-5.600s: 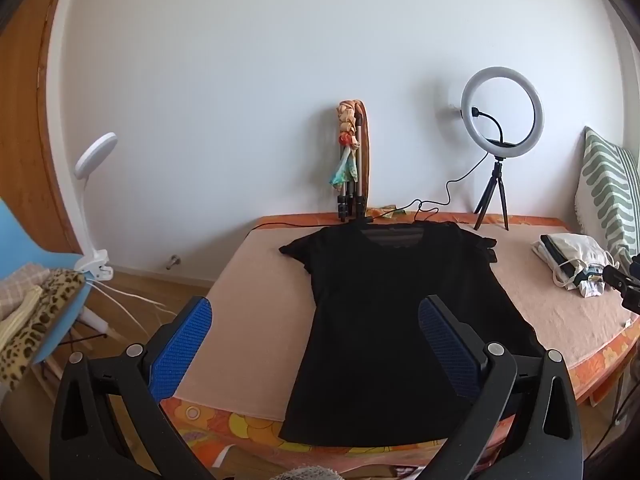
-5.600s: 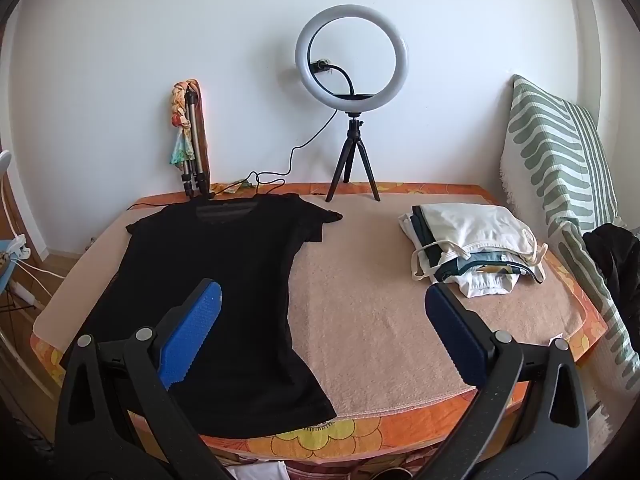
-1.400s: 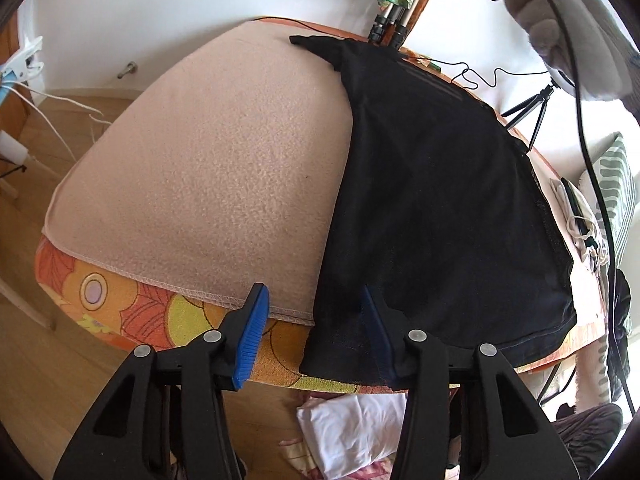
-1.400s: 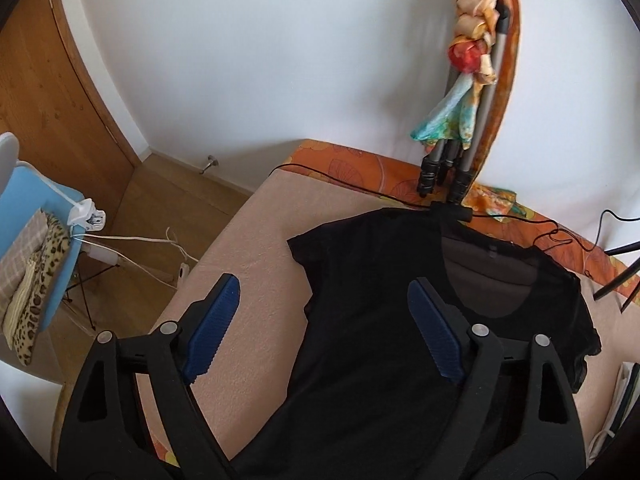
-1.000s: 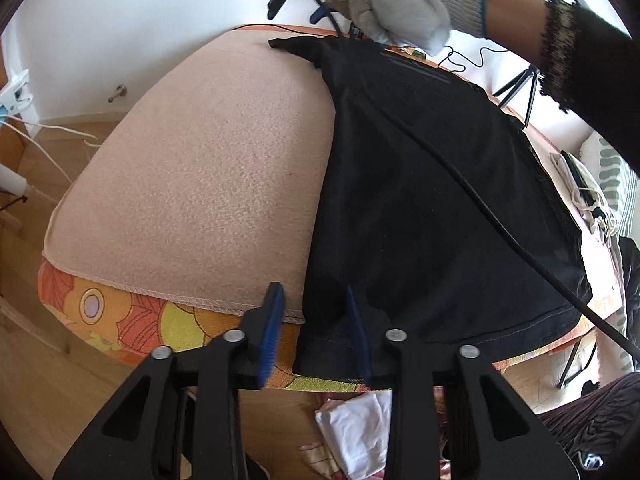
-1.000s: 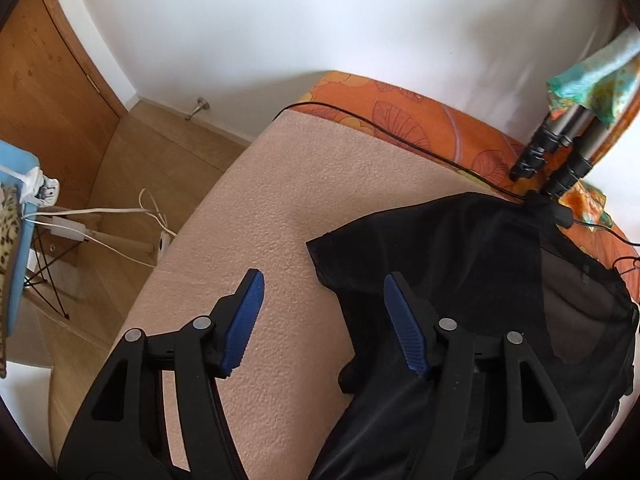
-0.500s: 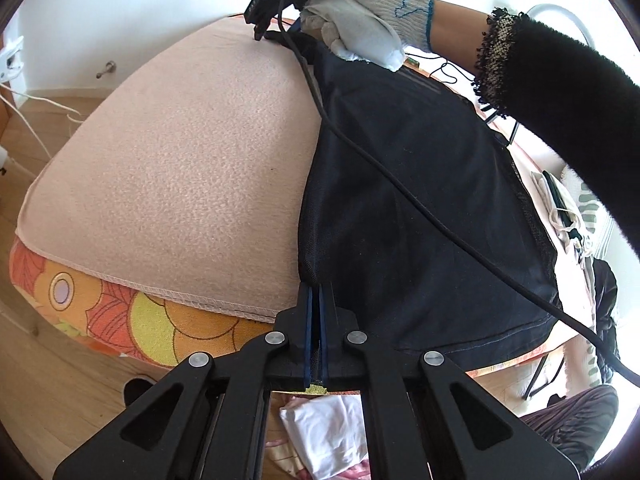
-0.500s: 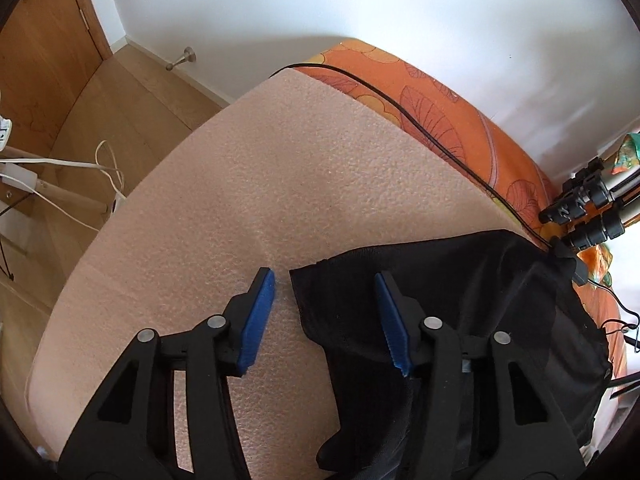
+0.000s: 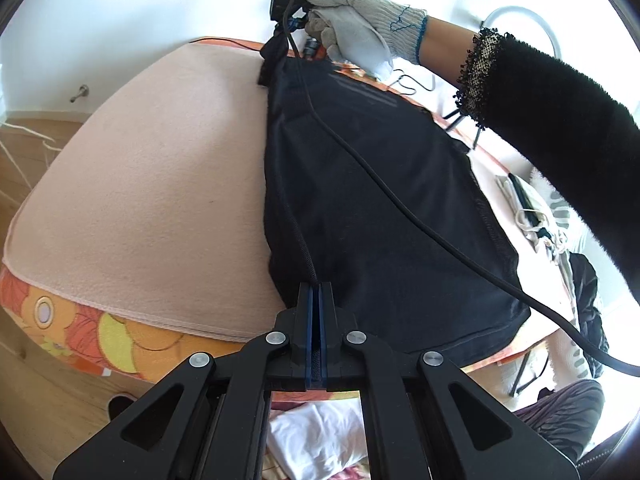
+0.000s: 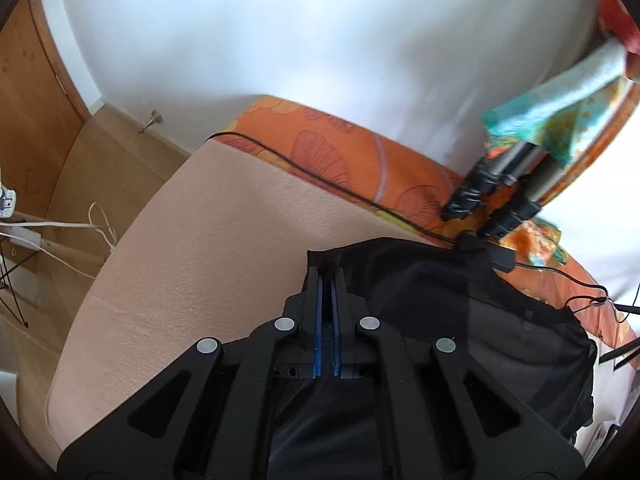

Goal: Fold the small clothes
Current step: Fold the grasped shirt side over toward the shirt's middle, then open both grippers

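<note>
Left wrist view: my left gripper (image 9: 319,292) already pinches the shirt (image 9: 384,208) hem; my right gripper (image 10: 328,276) just closed on the sleeve, so folding can begin.

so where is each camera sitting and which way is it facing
Left wrist: on the left hand-held gripper, at the bed's near edge, looking along the black shirt; its shut fingers pinch the hem, and a gloved hand shows.
Right wrist: on the right hand-held gripper, facing the wall; its fingers pinch the sleeve.
Shared: the shirt, the blanket.
</note>
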Demonstrator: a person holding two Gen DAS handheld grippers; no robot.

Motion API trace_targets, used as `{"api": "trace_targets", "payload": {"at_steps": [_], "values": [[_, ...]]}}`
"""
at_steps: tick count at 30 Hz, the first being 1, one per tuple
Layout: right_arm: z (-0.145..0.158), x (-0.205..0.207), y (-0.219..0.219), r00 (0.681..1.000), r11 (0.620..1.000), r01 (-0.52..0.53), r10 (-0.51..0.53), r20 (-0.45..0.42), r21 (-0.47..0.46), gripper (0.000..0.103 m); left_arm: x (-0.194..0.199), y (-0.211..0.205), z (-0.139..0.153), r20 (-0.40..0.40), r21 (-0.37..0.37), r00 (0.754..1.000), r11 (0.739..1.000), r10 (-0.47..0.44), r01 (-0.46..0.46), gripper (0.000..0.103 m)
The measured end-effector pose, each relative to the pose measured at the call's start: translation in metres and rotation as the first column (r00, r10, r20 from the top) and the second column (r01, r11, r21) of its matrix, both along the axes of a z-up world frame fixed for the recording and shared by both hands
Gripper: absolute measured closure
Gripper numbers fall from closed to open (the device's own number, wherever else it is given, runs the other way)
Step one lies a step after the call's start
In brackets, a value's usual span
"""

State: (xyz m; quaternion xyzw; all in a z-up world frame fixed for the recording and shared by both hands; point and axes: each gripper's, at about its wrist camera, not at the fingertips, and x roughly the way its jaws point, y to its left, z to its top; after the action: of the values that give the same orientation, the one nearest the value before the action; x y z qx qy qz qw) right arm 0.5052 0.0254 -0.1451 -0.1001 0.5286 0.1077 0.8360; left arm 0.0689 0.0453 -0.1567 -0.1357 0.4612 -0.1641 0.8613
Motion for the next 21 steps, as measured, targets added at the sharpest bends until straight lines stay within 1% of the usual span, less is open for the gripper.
{"api": "trace_targets", "payload": {"at_steps": [3, 5, 7, 10, 12, 15, 18, 21], "values": [[0.011, -0.007, -0.033, 0.999, 0.999, 0.037, -0.036, 0.028, -0.008, 0.099, 0.0, -0.015, 0.002, -0.003, -0.013, 0.999, 0.999, -0.046, 0.046, 0.102], [0.013, -0.012, -0.054, 0.997, 0.998, 0.065, -0.064, 0.033, -0.018, 0.099, 0.0, -0.029, 0.004, 0.004, -0.005, 0.996, 0.996, -0.085, 0.085, 0.102], [0.012, -0.013, -0.073, 0.996, 0.996, 0.086, -0.086, 0.033, -0.02, 0.099, 0.0, -0.043, 0.004, 0.011, 0.008, 0.993, 0.993, -0.119, 0.119, 0.102], [0.005, -0.012, -0.101, 0.99, 0.989, 0.138, -0.137, 0.026, -0.044, 0.099, 0.003, -0.062, 0.0, -0.003, 0.011, 0.987, 0.987, -0.159, 0.159, 0.102], [-0.002, -0.01, -0.114, 0.987, 0.986, 0.162, -0.162, 0.013, -0.048, 0.099, 0.005, -0.073, -0.003, -0.018, 0.008, 0.983, 0.983, -0.181, 0.181, 0.102], [-0.008, -0.007, -0.133, 0.981, 0.98, 0.193, -0.193, 0.003, -0.043, 0.099, 0.006, -0.086, -0.004, -0.019, 0.024, 0.978, 0.978, -0.208, 0.208, 0.102], [-0.015, -0.007, -0.143, 0.98, 0.979, 0.199, -0.199, 0.005, -0.032, 0.099, 0.008, -0.093, -0.008, -0.042, 0.022, 0.974, 0.975, -0.221, 0.222, 0.102], [-0.025, -0.006, -0.147, 0.978, 0.978, 0.208, -0.208, -0.001, -0.015, 0.099, 0.008, -0.098, -0.007, -0.039, 0.016, 0.971, 0.971, -0.237, 0.238, 0.102]]}}
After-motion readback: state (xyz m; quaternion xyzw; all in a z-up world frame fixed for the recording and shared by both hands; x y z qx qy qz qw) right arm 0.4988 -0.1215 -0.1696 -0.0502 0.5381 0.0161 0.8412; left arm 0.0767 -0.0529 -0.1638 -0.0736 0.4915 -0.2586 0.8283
